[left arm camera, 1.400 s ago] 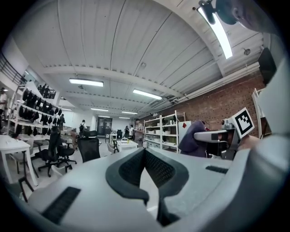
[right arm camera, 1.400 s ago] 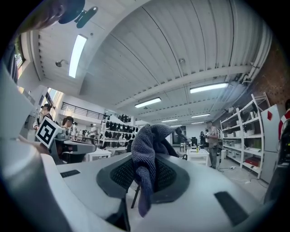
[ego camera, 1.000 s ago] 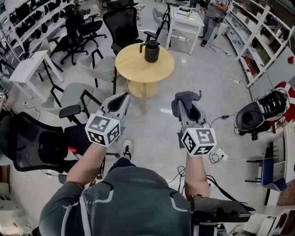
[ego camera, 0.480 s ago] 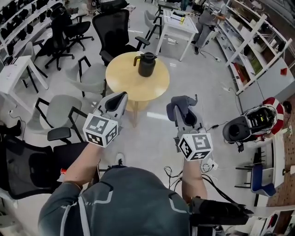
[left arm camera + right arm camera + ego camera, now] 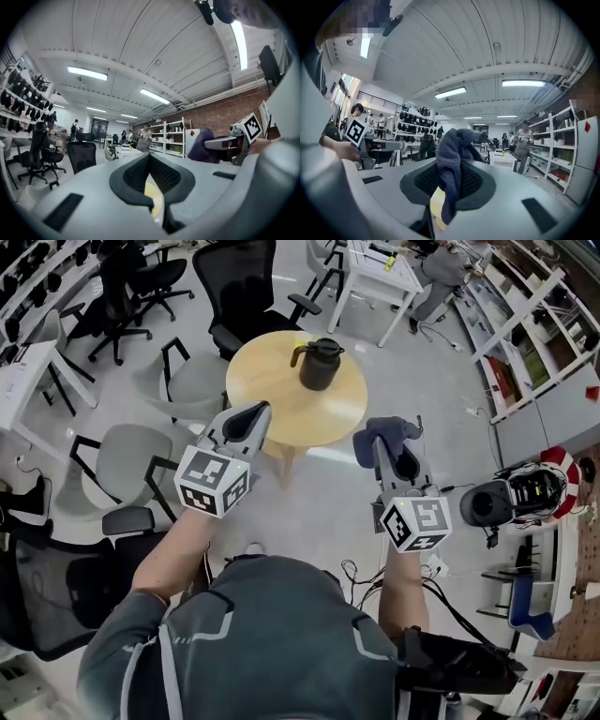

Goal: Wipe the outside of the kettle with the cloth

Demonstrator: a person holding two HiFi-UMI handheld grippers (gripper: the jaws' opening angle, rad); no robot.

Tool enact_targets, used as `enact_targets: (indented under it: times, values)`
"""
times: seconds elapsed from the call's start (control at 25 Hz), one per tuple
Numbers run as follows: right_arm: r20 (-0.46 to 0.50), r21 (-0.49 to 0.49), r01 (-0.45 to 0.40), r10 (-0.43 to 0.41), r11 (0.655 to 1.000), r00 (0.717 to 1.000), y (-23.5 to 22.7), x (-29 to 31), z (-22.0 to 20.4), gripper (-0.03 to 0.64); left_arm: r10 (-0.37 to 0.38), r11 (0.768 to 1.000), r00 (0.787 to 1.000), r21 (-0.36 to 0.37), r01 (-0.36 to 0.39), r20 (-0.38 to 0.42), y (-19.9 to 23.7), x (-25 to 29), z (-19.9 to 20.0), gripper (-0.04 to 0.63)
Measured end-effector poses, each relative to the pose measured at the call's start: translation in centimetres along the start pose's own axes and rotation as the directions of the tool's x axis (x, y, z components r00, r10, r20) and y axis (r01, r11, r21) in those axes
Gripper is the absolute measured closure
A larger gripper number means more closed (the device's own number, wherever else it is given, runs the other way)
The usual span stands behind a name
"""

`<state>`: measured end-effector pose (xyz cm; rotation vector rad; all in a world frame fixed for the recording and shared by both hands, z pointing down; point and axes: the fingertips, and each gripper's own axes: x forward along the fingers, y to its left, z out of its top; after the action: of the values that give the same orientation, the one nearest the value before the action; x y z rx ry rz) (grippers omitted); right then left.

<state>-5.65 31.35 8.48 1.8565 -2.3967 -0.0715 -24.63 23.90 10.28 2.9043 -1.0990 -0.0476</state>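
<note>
Your left hand-held gripper (image 5: 251, 415) has its jaws pressed together with nothing between them. Your right hand-held gripper (image 5: 394, 448) pinches the blue-grey cloth (image 5: 378, 435), which bunches out past its tips. The black kettle (image 5: 320, 365) stands on the round wooden tabletop (image 5: 272, 390) ahead, well apart from both.

I see bare floor (image 5: 319, 493) between me and the round table (image 5: 281, 390), open for passing. The table's near half is free; the kettle (image 5: 319, 365) stands at its far side. A grey chair (image 5: 127, 460) crowds the left, a black chair (image 5: 246, 287) blocks the far side, and a dark device (image 5: 511, 502) sits right.
</note>
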Motion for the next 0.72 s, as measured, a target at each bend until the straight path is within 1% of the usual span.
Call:
enact_targets:
  times: [0.16, 0.28, 0.44, 0.72]
  values:
    - [-0.021, 0.04, 0.003, -0.002, 0.999, 1.0, -0.6, 2.6, -1.3, 0.526, -0.004, 0.999, 0.999, -0.034, 0.003, -0.041, 2.2, 1.8, -2.1, 0.586]
    - [-0.027, 0.045, -0.006, 0.007, 0.999, 1.0, -2.1, 4.7, -1.8, 0.526, -0.013, 0.999, 0.998, -0.036, 0.011, -0.056, 2.8, 4.1, -2.9, 0.586]
    - [-0.024, 0.077, -0.016, 0.018, 0.997, 1.0, -5.3, 8.0, -2.7, 0.526, -0.004, 0.999, 0.996, -0.035, 0.001, -0.092, 3.9, 7.6, -4.2, 0.586]
    - [-0.016, 0.114, -0.084, 0.087, 0.99, 0.996, -12.4, 14.0, -4.3, 0.526, 0.05, 0.999, 0.991, -0.013, -0.052, -0.126, 5.8, 15.7, -4.7, 0.586]
